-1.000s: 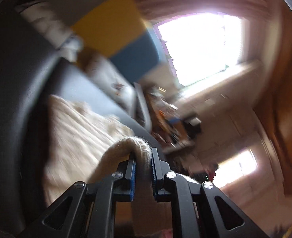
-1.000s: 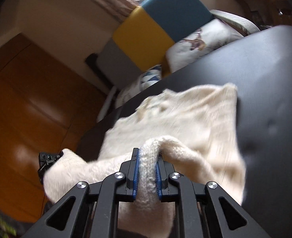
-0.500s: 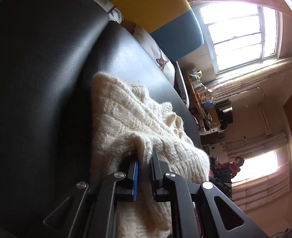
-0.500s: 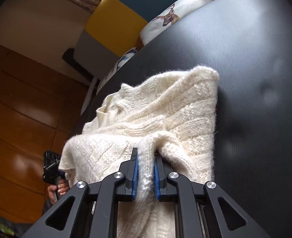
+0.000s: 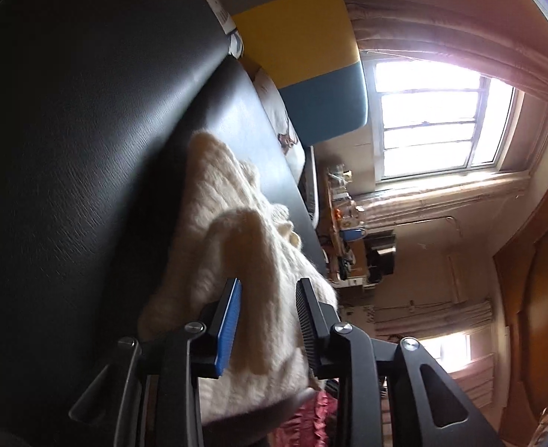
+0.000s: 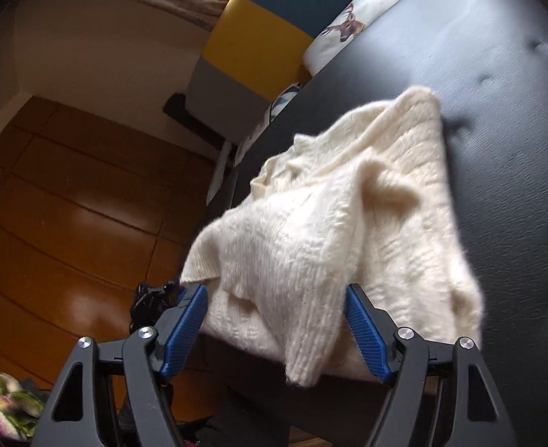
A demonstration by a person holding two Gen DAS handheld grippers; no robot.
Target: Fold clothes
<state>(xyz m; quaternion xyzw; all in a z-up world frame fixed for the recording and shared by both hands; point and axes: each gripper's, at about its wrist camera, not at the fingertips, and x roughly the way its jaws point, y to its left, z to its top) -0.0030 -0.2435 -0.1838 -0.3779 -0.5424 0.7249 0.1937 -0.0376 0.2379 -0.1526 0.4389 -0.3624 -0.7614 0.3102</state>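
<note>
A cream knitted sweater (image 6: 348, 223) lies folded on a black padded leather surface (image 6: 497, 93), with one edge hanging over the near rim. My right gripper (image 6: 275, 298) is open, its blue pads (image 6: 188, 316) on either side of the sweater's near fold without gripping it. In the left wrist view the same sweater (image 5: 236, 231) lies on the black surface (image 5: 87, 130). My left gripper (image 5: 268, 290) is open too, its jaws apart around the sweater's edge.
A grey, yellow and blue cushion (image 6: 266, 37) and a deer-print pillow (image 6: 348, 26) sit beyond the black surface. A wooden floor (image 6: 69, 205) lies to the left. A bright window (image 5: 441, 119) and a cluttered table (image 5: 344, 223) show in the left wrist view.
Both grippers were shut on folds of the sweater; now both have opened and let it go. The sweater has dropped flat on the black surface.
</note>
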